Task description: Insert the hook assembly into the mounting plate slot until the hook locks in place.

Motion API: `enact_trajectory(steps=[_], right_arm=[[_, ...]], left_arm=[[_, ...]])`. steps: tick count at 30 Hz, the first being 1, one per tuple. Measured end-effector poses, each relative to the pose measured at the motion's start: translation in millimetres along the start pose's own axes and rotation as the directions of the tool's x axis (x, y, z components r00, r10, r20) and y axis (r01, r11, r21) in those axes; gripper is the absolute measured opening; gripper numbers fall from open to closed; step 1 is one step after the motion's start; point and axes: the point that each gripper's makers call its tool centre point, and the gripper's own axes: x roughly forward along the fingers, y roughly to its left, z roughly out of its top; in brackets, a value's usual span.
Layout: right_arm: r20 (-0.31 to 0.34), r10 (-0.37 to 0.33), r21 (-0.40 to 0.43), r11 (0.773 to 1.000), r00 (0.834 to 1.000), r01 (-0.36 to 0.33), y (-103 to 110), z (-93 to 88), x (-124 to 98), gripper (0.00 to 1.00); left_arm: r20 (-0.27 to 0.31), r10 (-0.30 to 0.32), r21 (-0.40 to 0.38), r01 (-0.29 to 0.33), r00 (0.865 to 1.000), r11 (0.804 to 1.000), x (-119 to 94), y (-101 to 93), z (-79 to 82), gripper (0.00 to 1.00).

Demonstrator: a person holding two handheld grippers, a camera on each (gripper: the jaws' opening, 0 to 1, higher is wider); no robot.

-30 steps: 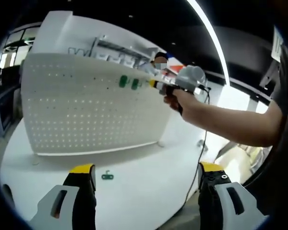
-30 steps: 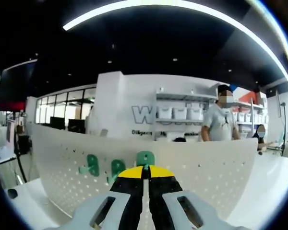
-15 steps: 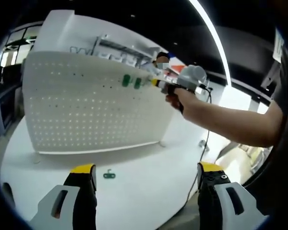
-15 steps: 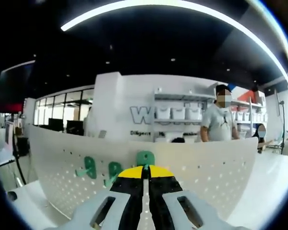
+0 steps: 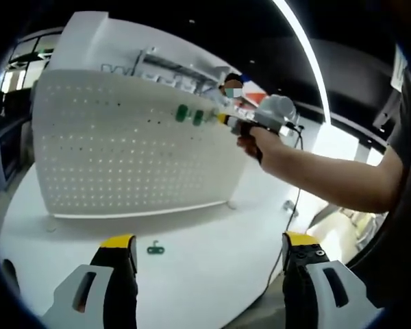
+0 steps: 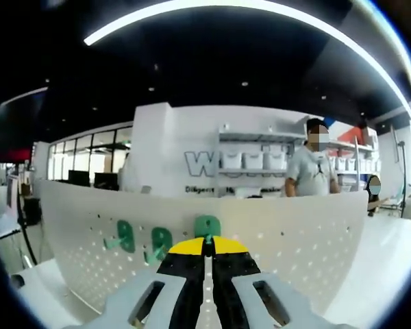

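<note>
Right gripper (image 6: pixel 207 241) jaws clamped on a green hook (image 6: pixel 207 226), held at the upright pegboard (image 6: pixel 294 240) to seat it beside two mounted hooks (image 6: pixel 142 238). Left gripper (image 5: pixel 209 248) jaws wide open, empty, parked over the table (image 5: pixel 192 274) near a spare hook (image 5: pixel 153 250).

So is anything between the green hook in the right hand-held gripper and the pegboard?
Nothing visible. The right hand-held gripper holds the green hook right up at the white pegboard, beside two mounted green hooks; actual contact can't be judged.

Your light is a bright ceiling strip (image 6: pixel 260 7) on a dark ceiling. White table (image 5: pixel 192 274) glares softly; edges bend and blur.
</note>
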Motion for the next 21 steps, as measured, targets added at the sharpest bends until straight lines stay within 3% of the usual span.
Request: enact_trajectory(steps=[14, 16, 21], right_arm=[[-0.033, -0.009, 0.004, 1.0, 0.999, 0.009, -0.6, -12.2, -0.4, 0.0], [-0.036, -0.006, 0.034, 0.999, 0.999, 0.008, -0.8, -14.9, 1.8, 0.0], [-0.036, -0.013, 0.012, 1.0, 0.999, 0.013, 1.0, -16.0, 2.8, 0.0]], left_arm=[[-0.036, -0.012, -0.001, 0.011, 0.999, 1.0, 1.2, -1.0, -9.4, 0.9], [-0.031, -0.011, -0.003, 0.011, 0.999, 1.0, 0.1, -1.5, -9.2, 0.9], [-0.024, -0.008, -0.007, 0.008, 1.0, 1.0, -0.7, -1.6, -7.9, 0.9]])
